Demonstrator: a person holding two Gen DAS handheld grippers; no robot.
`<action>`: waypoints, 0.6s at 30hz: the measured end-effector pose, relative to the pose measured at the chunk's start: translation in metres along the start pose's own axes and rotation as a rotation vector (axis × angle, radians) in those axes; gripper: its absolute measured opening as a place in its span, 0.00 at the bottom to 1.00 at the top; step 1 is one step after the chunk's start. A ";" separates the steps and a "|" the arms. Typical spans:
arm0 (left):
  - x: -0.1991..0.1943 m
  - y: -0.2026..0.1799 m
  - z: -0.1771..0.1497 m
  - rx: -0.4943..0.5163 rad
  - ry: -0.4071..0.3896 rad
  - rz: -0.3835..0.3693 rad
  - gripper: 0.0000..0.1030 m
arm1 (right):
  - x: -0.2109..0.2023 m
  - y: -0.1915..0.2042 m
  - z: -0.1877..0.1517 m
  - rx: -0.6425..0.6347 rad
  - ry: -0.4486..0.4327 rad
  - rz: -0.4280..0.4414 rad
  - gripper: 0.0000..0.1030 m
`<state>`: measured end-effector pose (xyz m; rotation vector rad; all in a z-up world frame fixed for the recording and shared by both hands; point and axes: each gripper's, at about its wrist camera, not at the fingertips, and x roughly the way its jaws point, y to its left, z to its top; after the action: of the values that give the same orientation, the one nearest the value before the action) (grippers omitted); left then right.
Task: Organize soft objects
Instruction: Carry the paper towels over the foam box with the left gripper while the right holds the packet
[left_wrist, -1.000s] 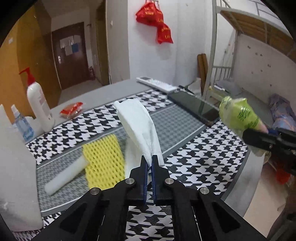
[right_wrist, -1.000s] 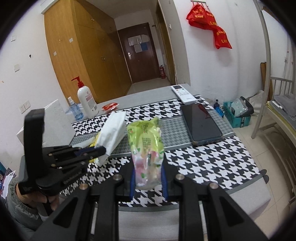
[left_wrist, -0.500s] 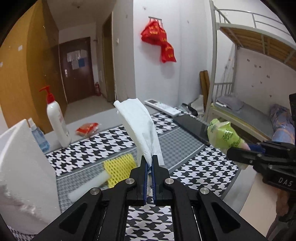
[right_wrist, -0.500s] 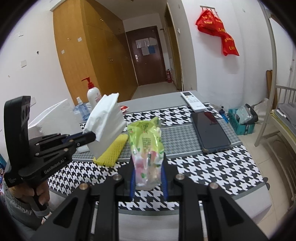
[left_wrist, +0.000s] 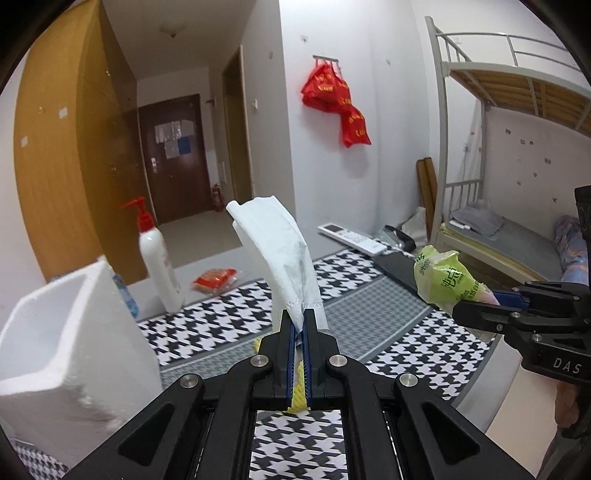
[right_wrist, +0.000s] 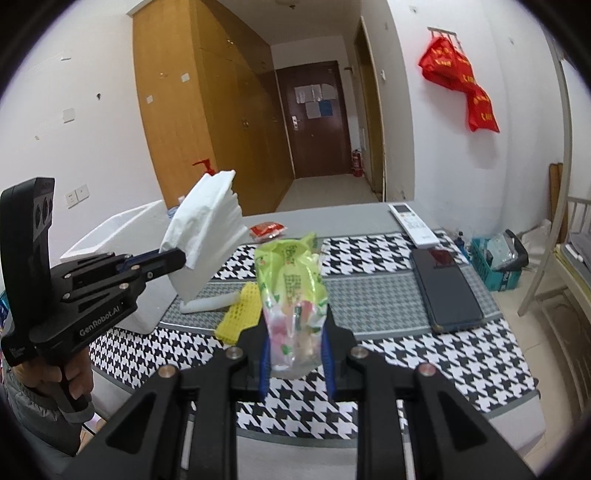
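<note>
Left wrist view: my left tongs (left_wrist: 299, 325) pinch a white tissue wad (left_wrist: 277, 254), held above the desk (left_wrist: 391, 321) beside the foam box (left_wrist: 70, 332).

Right wrist view: my right tongs (right_wrist: 295, 345) clamp a green snack bag (right_wrist: 291, 280) above the desk's near edge.

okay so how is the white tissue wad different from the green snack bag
The white tissue wad is plain, opaque paper; the green snack bag is printed, partly see-through plastic. The left gripper pinches the wad's thin edge; the right gripper stands wider around the bag. Both are held off the table.
</note>
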<state>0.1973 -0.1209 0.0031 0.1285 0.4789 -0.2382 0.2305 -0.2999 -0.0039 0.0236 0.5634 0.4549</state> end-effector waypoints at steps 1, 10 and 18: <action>-0.003 0.002 0.001 -0.003 -0.008 0.005 0.04 | -0.001 0.002 0.002 -0.006 -0.005 0.003 0.26; -0.021 0.019 0.008 -0.022 -0.054 0.035 0.04 | 0.001 0.021 0.018 -0.049 -0.043 0.034 0.26; -0.039 0.033 0.014 -0.036 -0.103 0.069 0.04 | -0.003 0.038 0.030 -0.073 -0.098 0.063 0.26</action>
<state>0.1781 -0.0844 0.0365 0.0966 0.3756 -0.1674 0.2280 -0.2637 0.0290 -0.0067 0.4506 0.5324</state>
